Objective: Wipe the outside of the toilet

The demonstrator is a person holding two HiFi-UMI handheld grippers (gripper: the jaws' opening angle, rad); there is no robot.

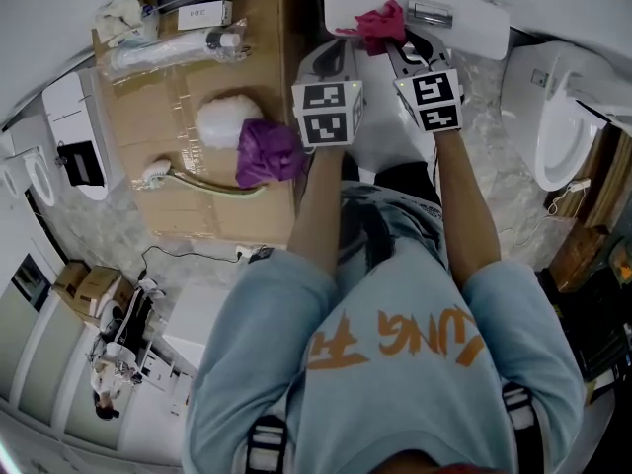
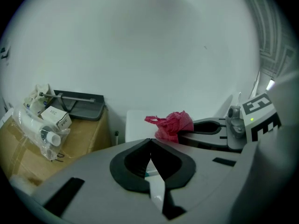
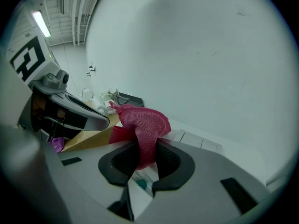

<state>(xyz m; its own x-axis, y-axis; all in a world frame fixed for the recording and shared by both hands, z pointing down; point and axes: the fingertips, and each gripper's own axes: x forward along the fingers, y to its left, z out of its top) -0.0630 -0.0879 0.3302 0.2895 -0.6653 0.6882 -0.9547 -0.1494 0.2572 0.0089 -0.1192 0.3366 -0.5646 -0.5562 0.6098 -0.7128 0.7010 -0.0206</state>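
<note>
Two grippers hang side by side over the toilet's white tank lid [image 1: 474,23]. The right gripper [image 3: 145,148] has its jaws clamped on a pink-red knitted cloth [image 3: 145,122], which bunches up above the pads and lies over the lid's left end. The left gripper [image 2: 150,143] sits just beside it, jaws pressed together with nothing between them. Left of the toilet, a cardboard box [image 1: 178,97] carries a purple cloth [image 1: 267,153] and a long-handled brush [image 1: 197,181].
</note>
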